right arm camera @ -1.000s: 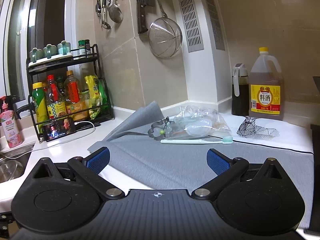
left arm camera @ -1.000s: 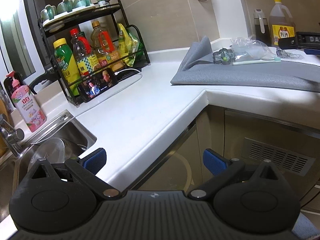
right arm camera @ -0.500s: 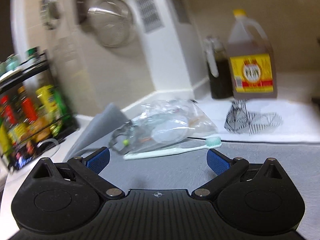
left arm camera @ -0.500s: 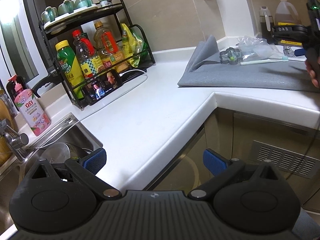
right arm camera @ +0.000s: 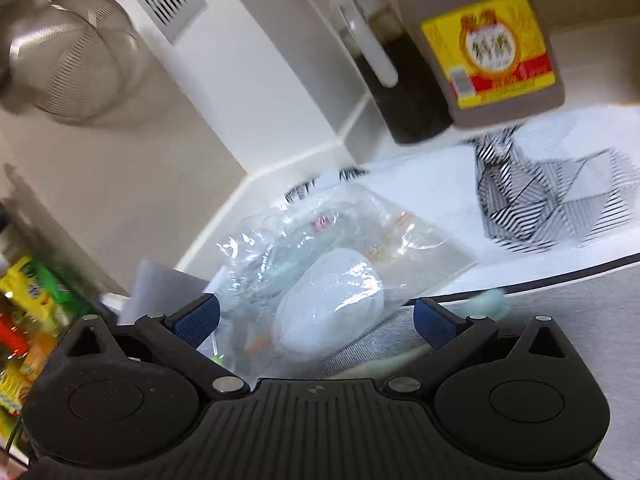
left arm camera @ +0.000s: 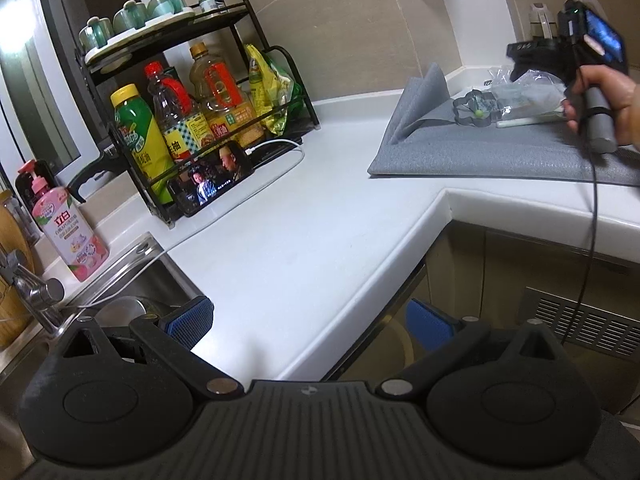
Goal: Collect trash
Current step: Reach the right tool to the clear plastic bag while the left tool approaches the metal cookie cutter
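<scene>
Left gripper (left arm camera: 308, 322): low in the frame, over the white counter edge (left arm camera: 360, 280) by the sink (left arm camera: 132, 280); blue pads wide apart, nothing between them.
Right gripper (right arm camera: 316, 320): tilted, close over the plastic bag (right arm camera: 332, 268); blue pads spread wide, one either side of the bag's near end; not closed on it. Contact cannot be told, frame blurred.
Right hand (left arm camera: 612, 100): upper right of the left view, fingers wrapped round a grey handle, gripper body raised above the mat, a black cable hanging down from it.
Plastic bag: centre of the right view, lying on the grey mat (right arm camera: 540, 320) and partly on the white cloth behind; long axis runs lower left to upper right. Clear, crinkled film with a pale rounded lump inside.
Toothbrush (left arm camera: 520, 121): pale, thin, lying flat in front of the bag, roughly left to right in the left view.
Black ring-shaped item (left arm camera: 474, 106): at the bag's left end on the mat; what it is cannot be told.
Mat: grey, fine-textured, far left corner folded up.
Background, right view: amber jug with yellow label (right arm camera: 484, 36), dark bottle (right arm camera: 396, 80), striped folded paper (right arm camera: 548, 200).
</scene>
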`<state>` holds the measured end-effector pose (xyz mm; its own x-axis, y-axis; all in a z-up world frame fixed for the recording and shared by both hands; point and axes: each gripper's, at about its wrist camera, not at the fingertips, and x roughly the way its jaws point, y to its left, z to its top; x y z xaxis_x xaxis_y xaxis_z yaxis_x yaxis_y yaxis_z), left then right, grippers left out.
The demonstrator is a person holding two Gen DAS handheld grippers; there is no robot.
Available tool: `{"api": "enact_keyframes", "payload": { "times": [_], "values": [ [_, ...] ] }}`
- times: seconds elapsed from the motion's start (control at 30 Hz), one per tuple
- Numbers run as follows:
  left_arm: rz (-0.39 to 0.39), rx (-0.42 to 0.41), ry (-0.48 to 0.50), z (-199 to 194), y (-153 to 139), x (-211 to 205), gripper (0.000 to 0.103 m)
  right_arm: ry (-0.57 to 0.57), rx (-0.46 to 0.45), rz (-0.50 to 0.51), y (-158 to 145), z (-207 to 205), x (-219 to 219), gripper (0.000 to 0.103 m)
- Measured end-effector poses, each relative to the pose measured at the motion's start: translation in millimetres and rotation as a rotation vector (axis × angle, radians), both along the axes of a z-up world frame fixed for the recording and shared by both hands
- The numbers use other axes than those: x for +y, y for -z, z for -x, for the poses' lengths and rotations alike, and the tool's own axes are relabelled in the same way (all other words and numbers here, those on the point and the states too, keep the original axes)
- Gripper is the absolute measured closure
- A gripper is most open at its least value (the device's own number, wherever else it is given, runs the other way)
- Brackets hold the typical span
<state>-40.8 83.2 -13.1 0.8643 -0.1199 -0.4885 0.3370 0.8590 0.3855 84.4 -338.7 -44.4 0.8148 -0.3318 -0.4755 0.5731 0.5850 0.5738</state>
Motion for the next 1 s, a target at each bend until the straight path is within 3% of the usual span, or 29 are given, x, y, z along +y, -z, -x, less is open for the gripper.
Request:
{"api": "enact_keyframes", "payload": {
  "times": [0.03, 0.07, 0.13, 0.27, 0.43, 0.57, 0.63, 0.77, 0.9, 1.0],
  "values": [
    [-0.004, -0.003, 0.002, -0.6, -0.3, -0.8, 0.0, -0.012, -0.011, 0.017, 1.6, -2.4, 0.6, 0.006],
    [-0.008, -0.004, 0.004, -1.3, -0.2, -1.4, 0.0, -0.033, -0.011, 0.034, 2.4, -4.3, 1.4, 0.03],
    [-0.014, -0.006, 0.007, -3.1, 0.2, -4.1, 0.0, -0.078, -0.016, 0.019, 6.1, -3.5, -1.4, 0.067],
    [-0.021, -0.015, 0.022, -7.3, -1.1, -16.1, 0.0, -0.084, -0.067, 0.037, 5.4, 20.1, -4.1, 0.083],
    [-0.017, -0.087, 0.087, -17.0, -13.5, -45.6, 0.0, -0.094, -0.203, 0.052, -6.1, 83.4, -10.4, 0.084],
    [0.034, -0.096, 0.181, -37.0, -31.1, -86.5, 0.0, -0.039, -0.263, 0.079, -6.3, 132.5, -20.2, 0.084],
    [0.076, -0.075, 0.234, -52.2, -40.7, -111.8, 0.0, 0.007, -0.258, 0.092, -2.7, 149.1, -27.3, 0.084],
    [0.154, 0.022, 0.326, -93.0, -52.1, -170.8, 0.0, 0.12, -0.217, 0.019, 7.1, 163.9, -47.0, 0.084],
    [0.211, 0.137, 0.35, -140.0, -45.2, -227.5, 0.0, 0.248, -0.138, 0.035, 10.7, 169.3, -56.5, 0.084],
    [0.218, 0.18, 0.353, -168.3, -32.8, -263.8, 0.0, 0.249, -0.097, 0.003, 17.1, 165.0, -61.2, 0.084]
  ]
}}
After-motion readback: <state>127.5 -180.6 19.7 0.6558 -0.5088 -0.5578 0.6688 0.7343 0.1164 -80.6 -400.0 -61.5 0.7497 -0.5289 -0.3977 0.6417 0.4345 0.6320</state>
